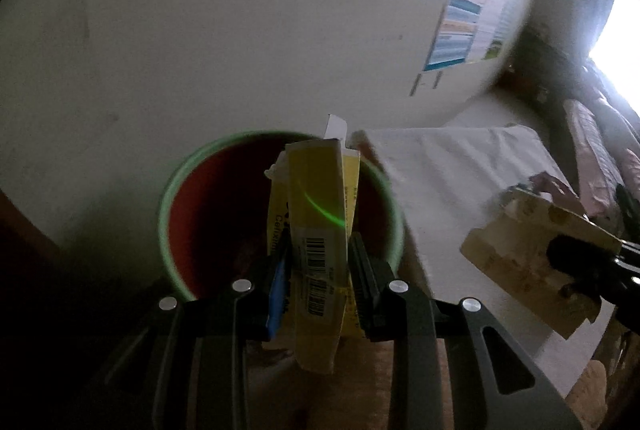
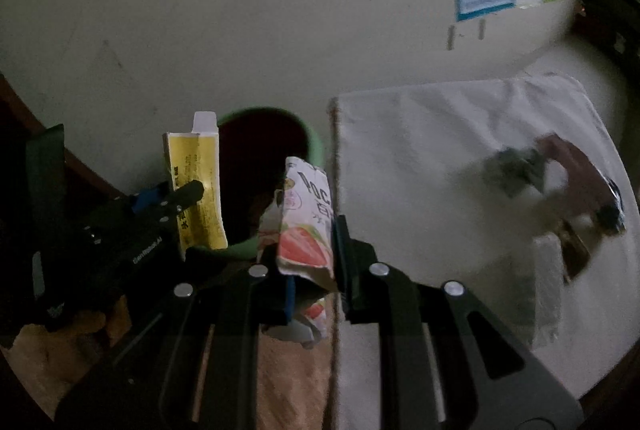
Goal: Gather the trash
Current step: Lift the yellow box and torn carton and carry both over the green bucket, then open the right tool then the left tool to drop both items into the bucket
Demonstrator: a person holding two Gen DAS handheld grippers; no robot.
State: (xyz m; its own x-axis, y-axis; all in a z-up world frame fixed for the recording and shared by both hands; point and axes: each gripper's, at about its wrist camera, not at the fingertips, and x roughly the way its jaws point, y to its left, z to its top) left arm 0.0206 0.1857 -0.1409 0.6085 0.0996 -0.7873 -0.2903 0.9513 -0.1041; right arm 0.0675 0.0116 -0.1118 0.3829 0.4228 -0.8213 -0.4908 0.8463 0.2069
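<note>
My left gripper (image 1: 318, 262) is shut on a flattened yellow box (image 1: 318, 214) with a barcode and holds it over the open mouth of a green-rimmed bin (image 1: 176, 190) with a dark red inside. In the right wrist view the same yellow box (image 2: 196, 186) stands at the bin's (image 2: 316, 146) left rim, held by the left gripper (image 2: 188, 194). My right gripper (image 2: 308, 242) is shut on a crumpled white strawberry snack packet (image 2: 306, 230), just in front of the bin. In the left wrist view that packet (image 1: 532, 250) shows at the right, in the right gripper (image 1: 576, 262).
A white cloth (image 2: 440, 158) covers the table to the right of the bin. More wrappers and a dark packet (image 2: 576, 250) lie on it, blurred. A pale wall (image 1: 240, 10) with a poster (image 1: 468, 14) stands behind. The floor is brown.
</note>
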